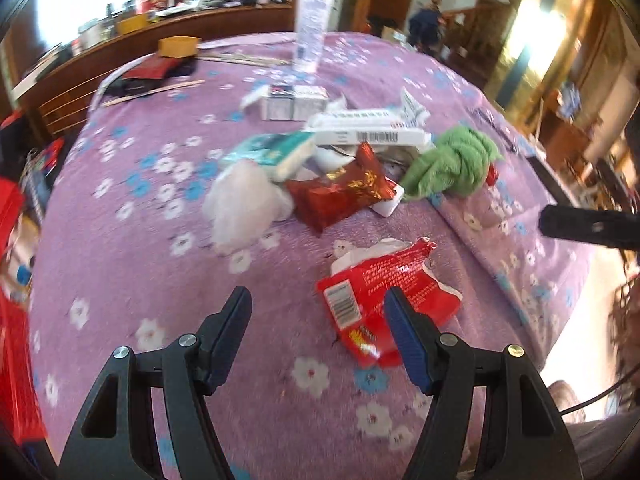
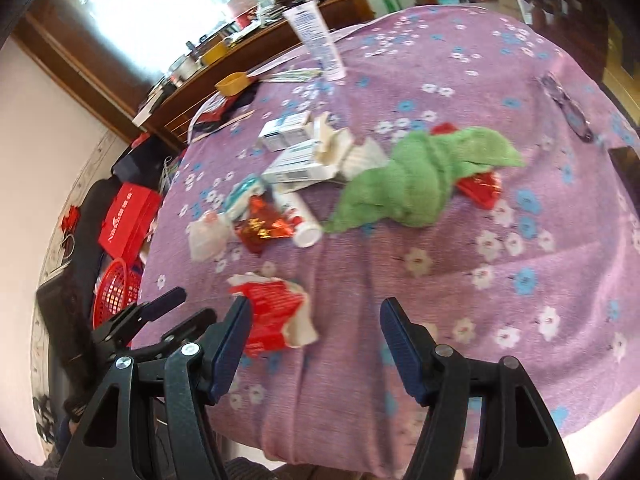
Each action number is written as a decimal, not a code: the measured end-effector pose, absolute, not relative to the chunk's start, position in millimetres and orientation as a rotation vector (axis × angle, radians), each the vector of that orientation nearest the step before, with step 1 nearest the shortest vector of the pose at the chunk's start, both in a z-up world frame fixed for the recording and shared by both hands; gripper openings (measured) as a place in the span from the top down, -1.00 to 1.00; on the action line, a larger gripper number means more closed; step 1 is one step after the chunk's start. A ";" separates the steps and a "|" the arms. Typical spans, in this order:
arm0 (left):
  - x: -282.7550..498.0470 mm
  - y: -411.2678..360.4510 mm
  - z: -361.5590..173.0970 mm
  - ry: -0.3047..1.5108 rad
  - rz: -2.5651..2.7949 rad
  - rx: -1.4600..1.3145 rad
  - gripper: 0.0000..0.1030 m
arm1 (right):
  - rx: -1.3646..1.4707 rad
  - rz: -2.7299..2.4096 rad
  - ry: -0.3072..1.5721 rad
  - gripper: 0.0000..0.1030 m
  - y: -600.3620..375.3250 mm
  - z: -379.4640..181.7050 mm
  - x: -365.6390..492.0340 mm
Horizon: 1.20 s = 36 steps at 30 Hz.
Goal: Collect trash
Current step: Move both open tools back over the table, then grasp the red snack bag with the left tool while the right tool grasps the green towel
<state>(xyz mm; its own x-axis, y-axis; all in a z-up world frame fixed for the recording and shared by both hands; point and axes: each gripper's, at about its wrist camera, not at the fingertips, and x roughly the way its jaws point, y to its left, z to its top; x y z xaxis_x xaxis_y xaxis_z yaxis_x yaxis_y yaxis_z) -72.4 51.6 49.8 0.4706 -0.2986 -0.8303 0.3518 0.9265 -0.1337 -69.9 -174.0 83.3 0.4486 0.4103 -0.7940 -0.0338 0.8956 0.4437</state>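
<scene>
Left gripper (image 1: 318, 312): jaws spread, holding nothing, above the tabletop's purple flower-print cloth (image 1: 132, 248). Right gripper (image 2: 316, 320): jaws likewise spread, holding nothing.

Torn red foil snack wrapper (image 1: 384, 296): flat on the cloth, just beyond the left gripper, partly behind its right finger; in the right wrist view (image 2: 276, 312) it lies at the near left, beside the right gripper's left finger.

Trash heap, mid-table: dark red foil packet (image 1: 340, 196); crumpled white tissue (image 1: 244, 208) to its left; teal-and-white tissue pack (image 1: 276, 152); crumpled green cloth (image 1: 452, 164) to the right; long white barcoded carton (image 1: 372, 134) behind; small white box (image 1: 294, 102) farther.

Far: tall white tube (image 1: 310, 32), upright; yellow bowl (image 1: 178, 46), far left.

Off the table's left side: red mesh basket (image 2: 116, 292).
</scene>
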 end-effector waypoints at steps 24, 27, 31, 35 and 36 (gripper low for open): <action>-83.5 -14.5 25.8 1.019 -0.603 0.208 0.66 | 0.559 0.142 1.072 -0.37 -236.3 56.7 -9.6; -86.2 -16.3 27.3 1.016 -0.586 0.218 0.65 | 0.569 0.136 1.084 -0.37 -233.7 43.6 10.2; -88.8 -17.7 29.4 1.024 -0.558 0.209 0.12 | 0.569 0.130 1.117 -0.36 -231.6 27.3 30.5; -87.4 -12.9 37.2 0.998 -0.555 0.166 -0.01 | 0.539 0.173 1.116 0.12 -227.2 29.9 27.9; -86.4 -12.3 38.4 0.996 -0.553 0.157 -0.01 | 0.513 0.174 1.108 0.18 -225.8 33.9 24.4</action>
<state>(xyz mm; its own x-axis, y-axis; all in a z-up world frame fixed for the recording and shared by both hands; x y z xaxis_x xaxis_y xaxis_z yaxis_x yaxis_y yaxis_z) -86.4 -12.3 38.4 0.4195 -0.3688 -0.8294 0.5090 0.8522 -0.1215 24.4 -225.8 33.9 0.4464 0.3836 -0.8084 0.1167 0.8708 0.4777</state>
